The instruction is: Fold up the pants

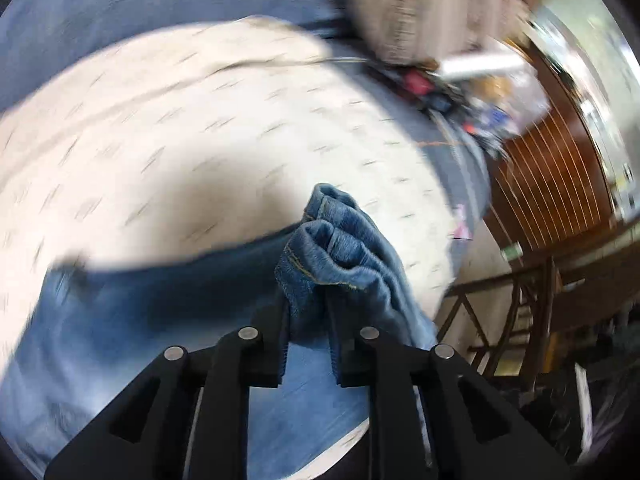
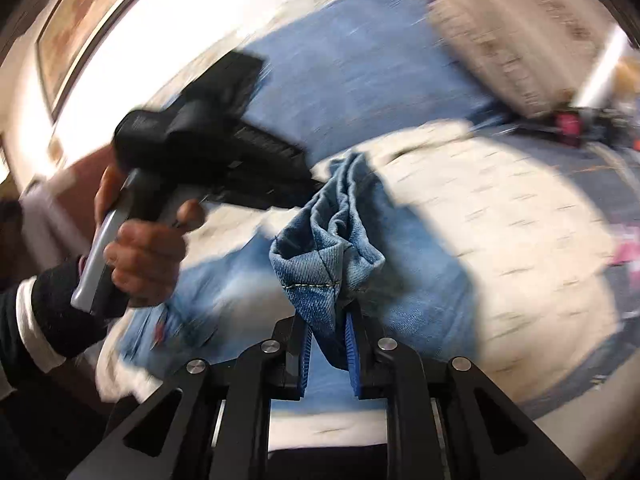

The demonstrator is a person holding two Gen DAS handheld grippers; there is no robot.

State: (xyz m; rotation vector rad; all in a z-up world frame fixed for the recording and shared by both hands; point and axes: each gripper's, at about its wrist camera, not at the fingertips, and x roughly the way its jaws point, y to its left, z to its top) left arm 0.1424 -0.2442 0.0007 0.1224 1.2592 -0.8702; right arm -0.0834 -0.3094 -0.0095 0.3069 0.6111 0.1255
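Observation:
Blue denim pants (image 1: 132,320) lie on a white patterned bedcover (image 1: 208,120). My left gripper (image 1: 308,312) is shut on a bunched hem of the pants (image 1: 340,248), lifted above the bed. My right gripper (image 2: 328,320) is shut on another bunched denim hem (image 2: 316,264), also held up. In the right wrist view the left gripper (image 2: 224,148) appears at the left, held by a hand (image 2: 144,256), its fingers reaching the same raised denim. More of the pants (image 2: 360,88) spreads flat on the bed behind. Both views are motion blurred.
A beige pillow (image 1: 416,8) lies at the bed's far end; it also shows in the right wrist view (image 2: 516,40). A wooden headboard or panel (image 1: 548,192) and dark wooden furniture (image 1: 520,320) stand to the right of the bed. Small cluttered items (image 1: 452,88) sit by the pillow.

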